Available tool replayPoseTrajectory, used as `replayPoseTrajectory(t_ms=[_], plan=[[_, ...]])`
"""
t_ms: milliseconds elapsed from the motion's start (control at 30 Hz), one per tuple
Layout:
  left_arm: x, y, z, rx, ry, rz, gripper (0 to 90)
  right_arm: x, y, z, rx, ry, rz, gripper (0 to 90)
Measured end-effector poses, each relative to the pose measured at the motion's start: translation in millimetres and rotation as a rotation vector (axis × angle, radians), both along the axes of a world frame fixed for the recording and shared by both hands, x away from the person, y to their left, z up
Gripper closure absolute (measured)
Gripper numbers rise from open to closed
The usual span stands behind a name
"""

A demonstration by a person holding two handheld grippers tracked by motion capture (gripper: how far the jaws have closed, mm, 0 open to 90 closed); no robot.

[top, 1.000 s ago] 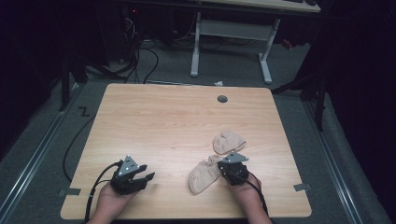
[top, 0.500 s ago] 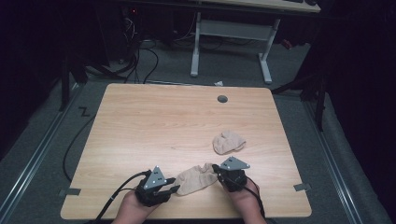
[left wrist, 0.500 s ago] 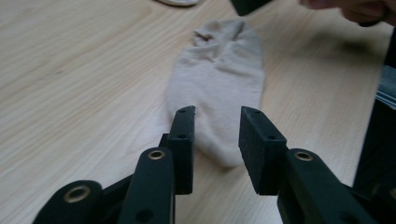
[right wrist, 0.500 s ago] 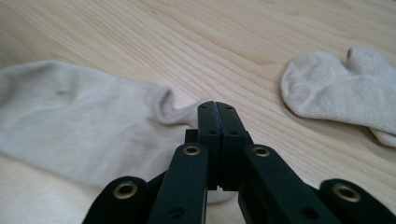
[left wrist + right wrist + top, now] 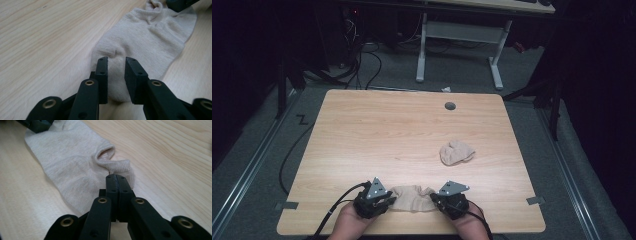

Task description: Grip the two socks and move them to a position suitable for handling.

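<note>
A beige sock [image 5: 412,198] lies flat near the table's front edge, stretched between both grippers. My left gripper [image 5: 385,200] is at its left end. In the left gripper view the sock [image 5: 150,37] has its toe between the jaws of the left gripper [image 5: 116,61], which stand apart on either side of it. My right gripper [image 5: 437,201] is at the sock's right end. The right gripper view has the right gripper [image 5: 116,177] shut on the cuff edge of the sock [image 5: 70,157]. A second beige sock [image 5: 455,151] lies crumpled farther back on the right.
The wooden table [image 5: 377,135] has a round cable hole [image 5: 450,106] near its far edge. Cables trail from both grippers over the front edge. A white desk frame [image 5: 457,45] stands on the floor beyond the table.
My left gripper has moved right from the front left to the sock's left end. The right gripper has pulled the sock toward the front edge, and it now lies flat between both grippers.
</note>
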State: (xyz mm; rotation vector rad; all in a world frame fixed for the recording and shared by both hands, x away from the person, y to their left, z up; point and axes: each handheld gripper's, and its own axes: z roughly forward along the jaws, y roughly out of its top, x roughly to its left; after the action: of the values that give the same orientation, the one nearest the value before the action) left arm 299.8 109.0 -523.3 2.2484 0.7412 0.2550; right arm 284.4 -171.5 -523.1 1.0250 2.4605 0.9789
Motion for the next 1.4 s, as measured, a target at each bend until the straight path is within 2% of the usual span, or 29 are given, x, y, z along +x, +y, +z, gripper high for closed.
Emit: replayPoseTrajectory(t_ms=[67, 100, 133, 167, 200, 233, 267, 300, 333, 400, 433, 467, 500, 533, 600, 633, 700, 733, 833, 867, 900, 933, 1000, 1067, 1133, 1200, 1233, 1267, 1400], plan=[[-4.6, 3.8, 5.0, -0.009, -0.019, -0.004, 70.1, -3.1, 2.1, 4.7, 0.0, -0.026, 0.006, 88.6], [-5.9, 5.9, 8.2, -0.023, -0.03, 0.0, 68.5, -3.3, 0.0, 9.1, 0.019, -0.047, -0.009, 87.9], [-7.8, 14.2, 17.7, -0.071, -0.055, 0.028, 66.6, -0.3, -7.1, 13.5, 0.034, -0.079, -0.05, 87.6], [-7.7, 19.4, 22.1, -0.089, -0.065, 0.04, 65.9, 2.9, -12.7, 15.0, 0.034, -0.095, -0.084, 87.6], [-7.7, 19.4, 22.1, -0.089, -0.065, 0.04, 64.8, 2.9, -12.7, 15.0, 0.034, -0.095, -0.084, 87.6], [-6.7, 25.0, 25.7, -0.097, -0.079, 0.053, 64.8, 7.5, -19.1, 16.0, 0.038, -0.101, -0.113, 87.7], [-3.9, 33.2, 29.2, -0.099, -0.1, 0.077, 63.5, 22.1, -34.3, 19.6, 0.031, -0.132, -0.179, 89.2], [-0.9, 38.9, 31.0, -0.1, -0.11, 0.091, 62.8, 28.1, -39.9, 22.0, 0.037, -0.139, -0.202, 89.9], [3.9, 47.1, 32.7, -0.103, -0.12, 0.117, 62.8, 28.1, -39.9, 22.0, 0.037, -0.139, -0.202, 89.9], [15.4, 65.2, 33.8, -0.121, -0.125, 0.18, 61.0, 46.5, -54.1, 29.3, 0.058, -0.154, -0.272, 90.0], [20.8, 74.2, 33.2, -0.13, -0.121, 0.214, 60.4, 58.7, -60.8, 32.4, 0.047, -0.162, -0.3, 90.0], [24.9, 81.5, 31.5, -0.14, -0.116, 0.249, 59.6, 84.4, -72.6, 35.8, 0.031, -0.147, -0.37, 90.0], [27.7, 87.5, 29.5, -0.143, -0.108, 0.276, 59.6, 84.4, -72.6, 35.8, 0.031, -0.147, -0.37, 90.0], [29.8, 92.8, 27.0, -0.145, -0.097, 0.297, 59.4, 97.3, -77.9, 36.2, 0.012, -0.139, -0.396, 90.0], [31.2, 95.9, 24.6, -0.148, -0.089, 0.305, 58.6, 128.3, -90.5, 33.3, -0.037, -0.117, -0.452, 89.9], [31.3, 95.9, 24.4, -0.147, -0.089, 0.304, 58.6, 128.3, -90.5, 33.3, -0.037, -0.117, -0.452, 89.9], [31.4, 94.9, 24.3, -0.146, -0.096, 0.301, 57.8, 137.9, -92.9, 27.7, -0.086, -0.094, -0.46, 89.9], [31.3, 94.3, 23.5, -0.144, -0.095, 0.301, 57.3, 142.5, -94.4, 17.8, -0.111, -0.04, -0.461, 89.9], [30.0, 92.4, 19.7, -0.126, -0.083, 0.288, 57.0, 138.8, -91.2, 11.0, -0.133, -0.013, -0.442, 89.9], [29.3, 91.0, 18.6, -0.116, -0.083, 0.279, 56.9, 130.6, -84.4, 6.5, -0.143, -0.031, -0.409, 89.9], [29.0, 90.1, 18.4, -0.111, -0.083, 0.275, 56.9, 130.6, -84.4, 6.5, -0.143, -0.031, -0.409, 89.9], [29.0, 89.0, 18.4, -0.113, -0.082, 0.27, 56.8, 126.9, -81.9, 5.9, -0.14, -0.034, -0.404, 89.9], [29.2, 86.7, 17.9, -0.121, -0.073, 0.268, 56.6, 112.6, -71.0, 5.1, -0.1, -0.022, -0.368, 89.9], [28.7, 83.2, 17.3, -0.106, -0.078, 0.26, 56.5, 107.4, -65.7, 5.3, -0.096, -0.019, -0.353, 89.9], [27.3, 78.6, 18.4, -0.095, -0.089, 0.242, 56.5, 93.4, -50.2, 3.5, -0.104, -0.044, -0.298, 89.9], [27.4, 77.6, 19.2, -0.107, -0.09, 0.245, 56.4, 89.8, -46.3, 2.7, -0.095, -0.049, -0.287, 89.9], [27.8, 77.7, 19.5, -0.109, -0.089, 0.247, 56.4, 86.0, -42.6, 2.0, -0.073, -0.042, -0.278, 89.8], [28.6, 77.8, 19.2, -0.114, -0.083, 0.251, 56.4, 82.0, -37.9, 1.9, -0.073, -0.042, -0.259, 89.8], [29.6, 75.5, 17.9, -0.108, -0.078, 0.245, 56.4, 77.3, -33.9, 0.3, -0.069, -0.058, -0.245, 89.9]])
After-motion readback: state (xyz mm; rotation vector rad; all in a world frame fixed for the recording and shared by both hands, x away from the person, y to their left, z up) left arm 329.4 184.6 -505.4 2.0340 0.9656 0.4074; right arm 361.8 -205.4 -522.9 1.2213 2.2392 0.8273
